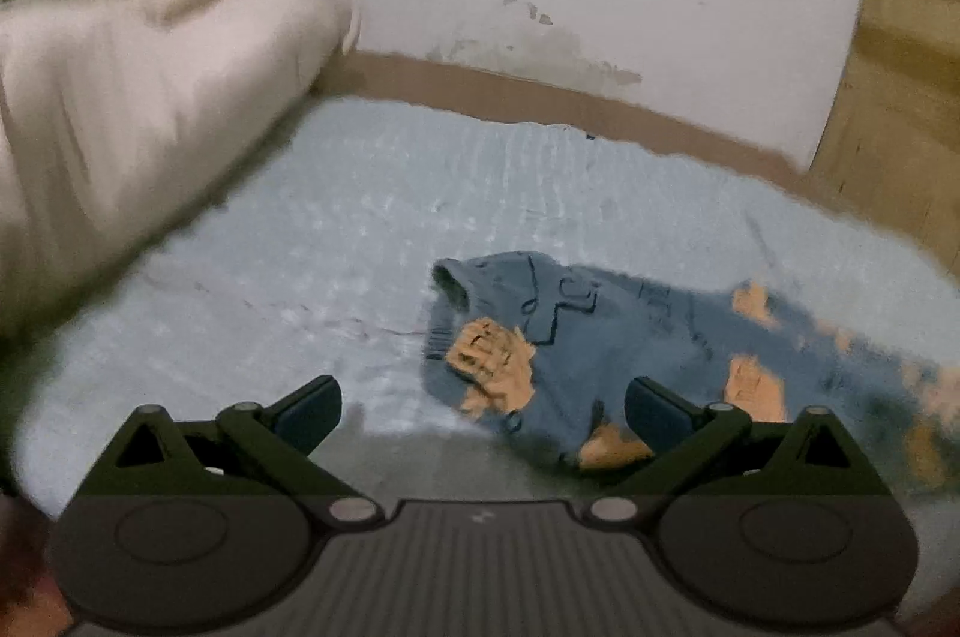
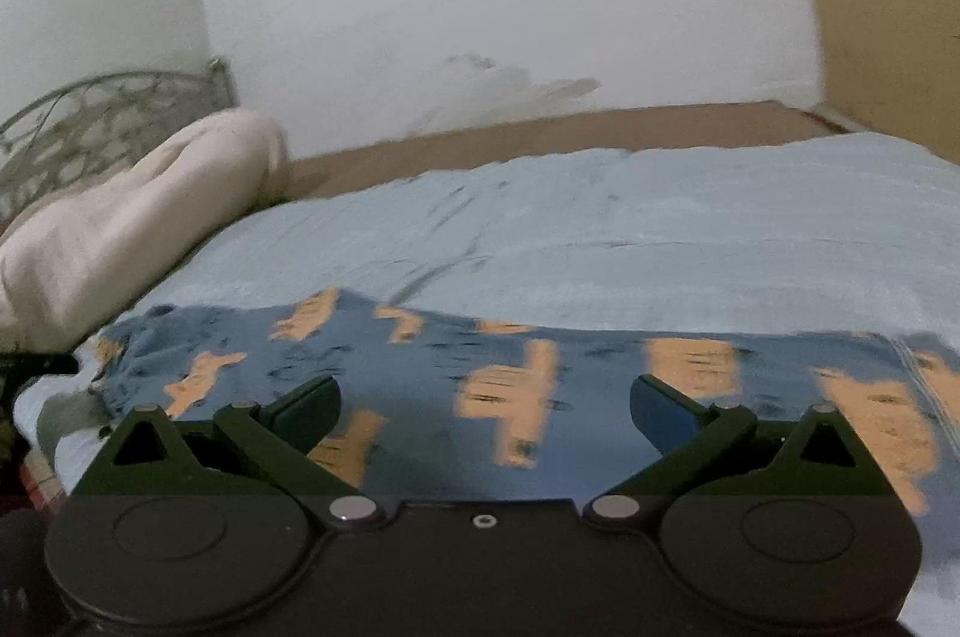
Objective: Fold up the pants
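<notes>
Denim pants point(image 2: 540, 397), blue with orange patches, lie stretched along the near edge of a bed point(image 2: 660, 229) covered in a pale blue sheet. The right tool point(image 2: 485, 412) hangs just above the legs with its jaws spread wide and nothing between them. The left tool point(image 1: 483, 412), equally wide and empty, hovers beside the waistband end, the cloth lying ahead and to its right. A cream pillow point(image 1: 138, 109) sits to the left of both tools, well apart from the pants. Judging by the rumpled waist, the fabric is soft and limp, though probably thick at the seams, and would sag if lifted by one point. A sensible hold looks to be the waistband for the left tool and the hems or mid-leg for the right.
</notes>
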The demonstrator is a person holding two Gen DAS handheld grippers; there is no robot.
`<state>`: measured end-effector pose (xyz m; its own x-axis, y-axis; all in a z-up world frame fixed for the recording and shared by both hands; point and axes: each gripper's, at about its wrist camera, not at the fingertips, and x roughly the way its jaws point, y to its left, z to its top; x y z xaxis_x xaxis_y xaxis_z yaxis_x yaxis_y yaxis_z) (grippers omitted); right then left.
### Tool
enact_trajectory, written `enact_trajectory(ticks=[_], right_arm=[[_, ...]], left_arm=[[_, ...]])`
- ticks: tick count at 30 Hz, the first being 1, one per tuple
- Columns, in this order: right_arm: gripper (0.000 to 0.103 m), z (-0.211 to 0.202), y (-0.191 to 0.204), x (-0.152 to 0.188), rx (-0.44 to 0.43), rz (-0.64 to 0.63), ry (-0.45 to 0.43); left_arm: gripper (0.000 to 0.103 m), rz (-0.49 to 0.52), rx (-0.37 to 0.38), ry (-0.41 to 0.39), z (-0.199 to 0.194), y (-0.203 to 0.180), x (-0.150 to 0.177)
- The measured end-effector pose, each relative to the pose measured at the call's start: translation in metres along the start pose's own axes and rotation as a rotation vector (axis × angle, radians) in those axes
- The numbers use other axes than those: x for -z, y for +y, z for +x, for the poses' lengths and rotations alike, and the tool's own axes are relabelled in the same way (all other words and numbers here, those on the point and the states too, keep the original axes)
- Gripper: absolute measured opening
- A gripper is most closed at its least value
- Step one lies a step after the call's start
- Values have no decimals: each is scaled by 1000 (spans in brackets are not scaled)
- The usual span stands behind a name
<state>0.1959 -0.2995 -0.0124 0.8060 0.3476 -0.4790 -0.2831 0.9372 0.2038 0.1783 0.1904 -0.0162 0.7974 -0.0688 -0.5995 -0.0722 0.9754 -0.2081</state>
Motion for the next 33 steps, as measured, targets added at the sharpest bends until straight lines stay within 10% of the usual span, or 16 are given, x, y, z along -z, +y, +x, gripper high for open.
enact_trajectory(ticks=[11,16,23,29,33], right_arm=[[102,44,56,-2,-91,-58,57],[102,52,66,3,-113,-50,75],[102,58,78,8,-120,-82,86],[102,64,83,14,-105,-128,106],[102,65,85,17,-101,-162,115]], left_arm=[[73,-312,120,124,48,44,-8],[17,-359,82,128,52,46,-10],[14,-237,5,-11,12,23,-22],[14,-183,-76,37,25,17,-12],[36,-150,-108,44,27,10,-10]])
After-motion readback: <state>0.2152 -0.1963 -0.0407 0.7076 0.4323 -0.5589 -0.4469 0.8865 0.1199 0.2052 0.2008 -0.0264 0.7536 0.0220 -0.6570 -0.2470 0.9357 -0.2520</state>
